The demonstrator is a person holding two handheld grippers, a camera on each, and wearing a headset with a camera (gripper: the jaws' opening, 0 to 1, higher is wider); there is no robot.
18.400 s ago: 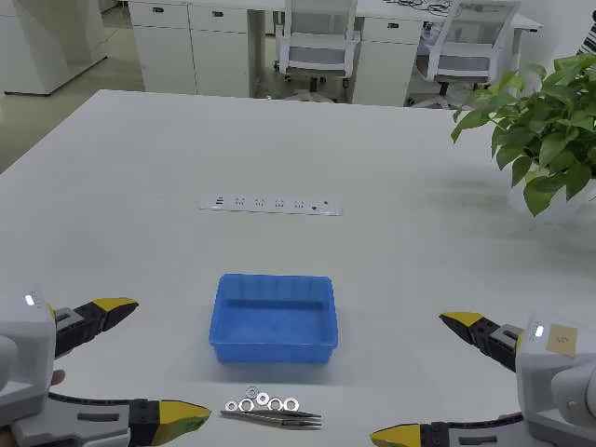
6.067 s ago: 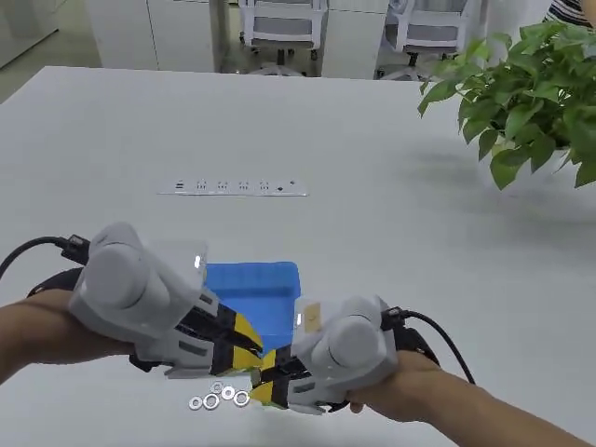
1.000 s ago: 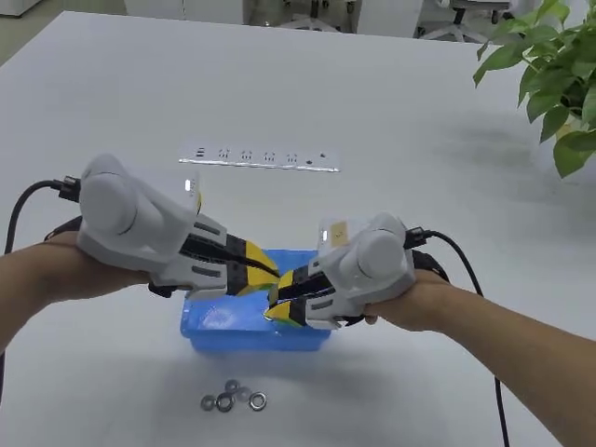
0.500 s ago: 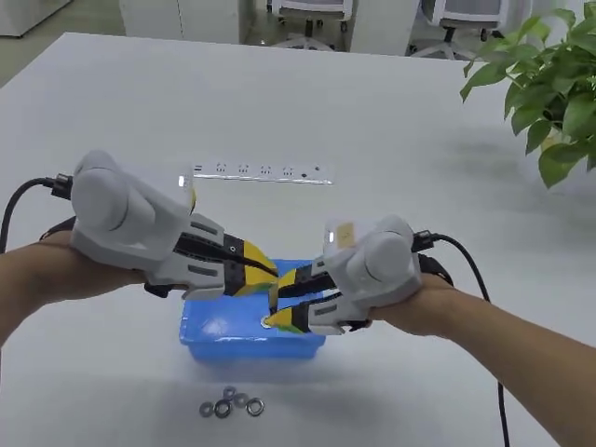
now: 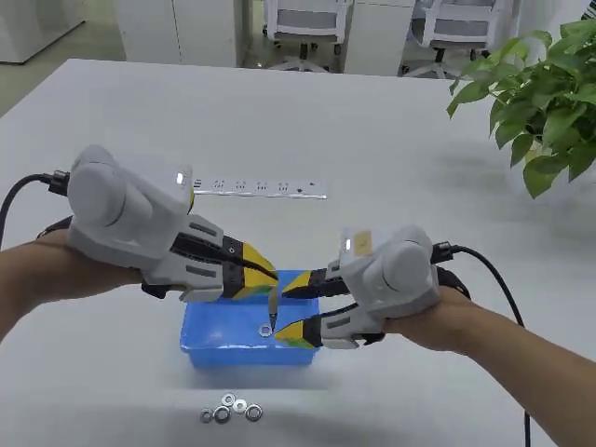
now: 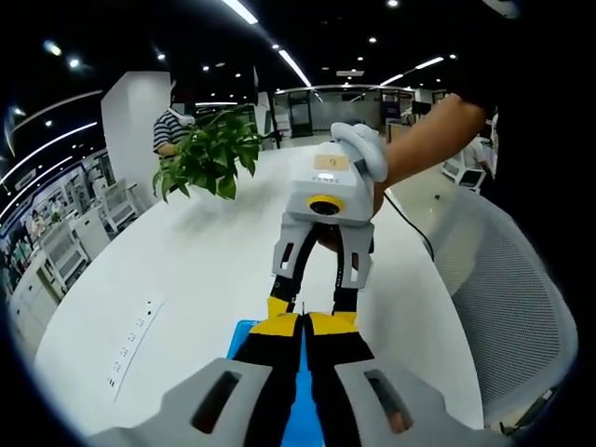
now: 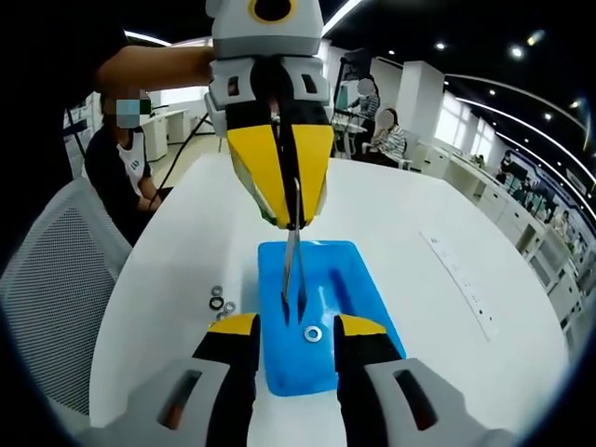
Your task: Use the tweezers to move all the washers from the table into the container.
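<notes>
My left gripper (image 5: 268, 277) is shut on the steel tweezers (image 5: 272, 307), which point down into the blue container (image 5: 209, 350). One washer (image 5: 266, 330) lies on the container floor just under the tweezers' tips. My right gripper (image 5: 300, 307) stands open to the right of the tweezers, one jaw above and one below, touching nothing. Several washers (image 5: 230, 410) lie in a cluster on the table in front of the container. In the right gripper view the tweezers (image 7: 293, 251) hang over the container (image 7: 345, 270), near the washer (image 7: 313, 333), between my open jaws (image 7: 298, 328).
A white power strip (image 5: 251, 188) lies on the table behind the container. A potted plant (image 5: 540, 112) stands at the far right. Cables trail from both grippers. A mesh chair (image 6: 521, 307) is beside the table; office chairs stand beyond its far edge.
My right gripper has drawn back to the right and its jaws stand wider apart. The washer now lies on the container floor below the tweezers. The left gripper keeps hold of the tweezers.
</notes>
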